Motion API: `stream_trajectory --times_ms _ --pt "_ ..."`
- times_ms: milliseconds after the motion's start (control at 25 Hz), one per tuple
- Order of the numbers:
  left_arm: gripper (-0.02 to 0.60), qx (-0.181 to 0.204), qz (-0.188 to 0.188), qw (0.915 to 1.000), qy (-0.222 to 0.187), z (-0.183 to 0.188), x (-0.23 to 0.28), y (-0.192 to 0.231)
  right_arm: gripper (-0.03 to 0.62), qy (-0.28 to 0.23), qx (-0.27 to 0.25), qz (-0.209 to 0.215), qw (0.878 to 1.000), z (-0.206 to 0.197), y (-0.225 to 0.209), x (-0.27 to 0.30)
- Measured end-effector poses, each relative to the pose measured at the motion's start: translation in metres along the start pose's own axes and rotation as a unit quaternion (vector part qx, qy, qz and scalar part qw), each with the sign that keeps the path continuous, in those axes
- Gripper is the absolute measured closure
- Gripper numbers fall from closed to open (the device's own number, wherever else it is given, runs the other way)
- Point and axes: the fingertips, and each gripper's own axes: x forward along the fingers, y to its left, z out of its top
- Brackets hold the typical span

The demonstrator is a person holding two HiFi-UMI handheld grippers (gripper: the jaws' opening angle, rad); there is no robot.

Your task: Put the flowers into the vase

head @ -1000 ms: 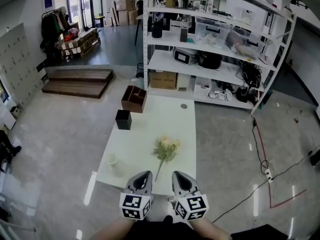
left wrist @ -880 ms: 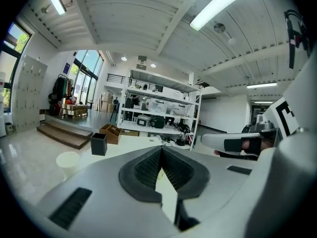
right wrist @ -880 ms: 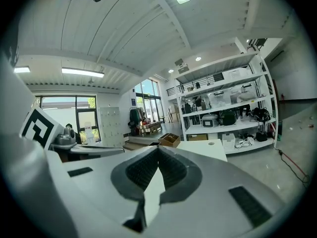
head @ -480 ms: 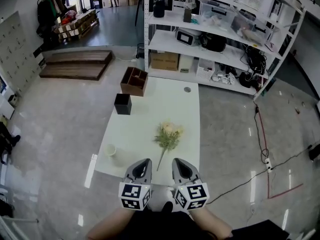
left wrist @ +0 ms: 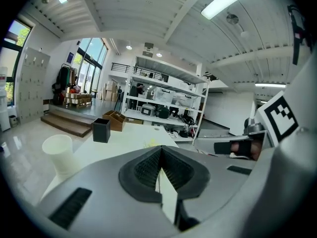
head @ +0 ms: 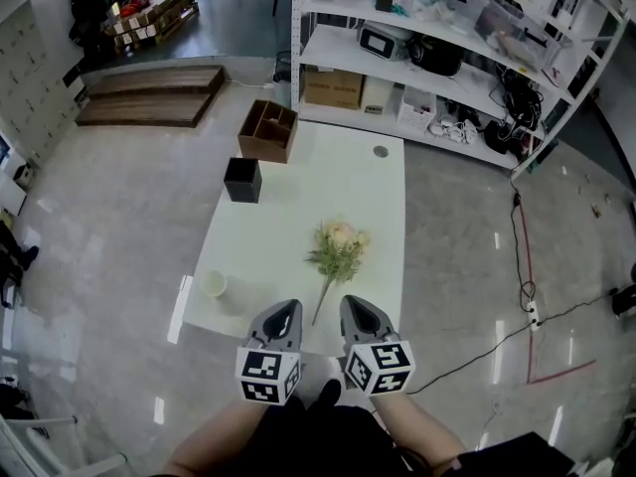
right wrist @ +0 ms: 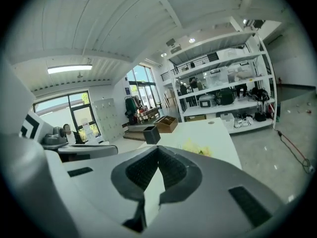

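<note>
A bunch of flowers (head: 337, 247) with pale blooms and green leaves lies flat on the white table (head: 373, 197), its stem pointing toward the near edge. A white cup-like vase (head: 213, 284) stands upright at the table's near left corner. My left gripper (head: 288, 307) and right gripper (head: 350, 303) hover side by side over the near edge, either side of the stem's end. Both are shut with nothing between the pads. In the left gripper view the vase (left wrist: 59, 152) stands ahead on the left. In the right gripper view the flowers (right wrist: 196, 147) lie just beyond the jaws.
A black square box (head: 241, 179) stands on the table's left side and a brown wooden divided box (head: 268, 130) at its far left corner. A small round disc (head: 381, 151) lies at the far end. White shelving (head: 447, 58) stands behind. Cables (head: 522, 266) trail on the floor at the right.
Both grippers have sunk a little and stay together at the table's near edge. The head view has tipped further down, so the table sits higher in the picture. The flowers and vase have not moved.
</note>
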Motion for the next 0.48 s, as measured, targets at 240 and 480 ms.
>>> stream_trajectory --times_ms 240,480 --pt "0.578 -0.012 0.004 0.9999 0.009 -0.003 0.004 0.01 0.591 0.095 0.038 -0.021 0.995 -0.032 -0.025 0.049" --pt "0.578 -0.018 0.002 0.9998 0.005 -0.002 0.005 0.012 0.505 0.221 0.113 -0.033 0.968 -0.093 -0.046 0.093"
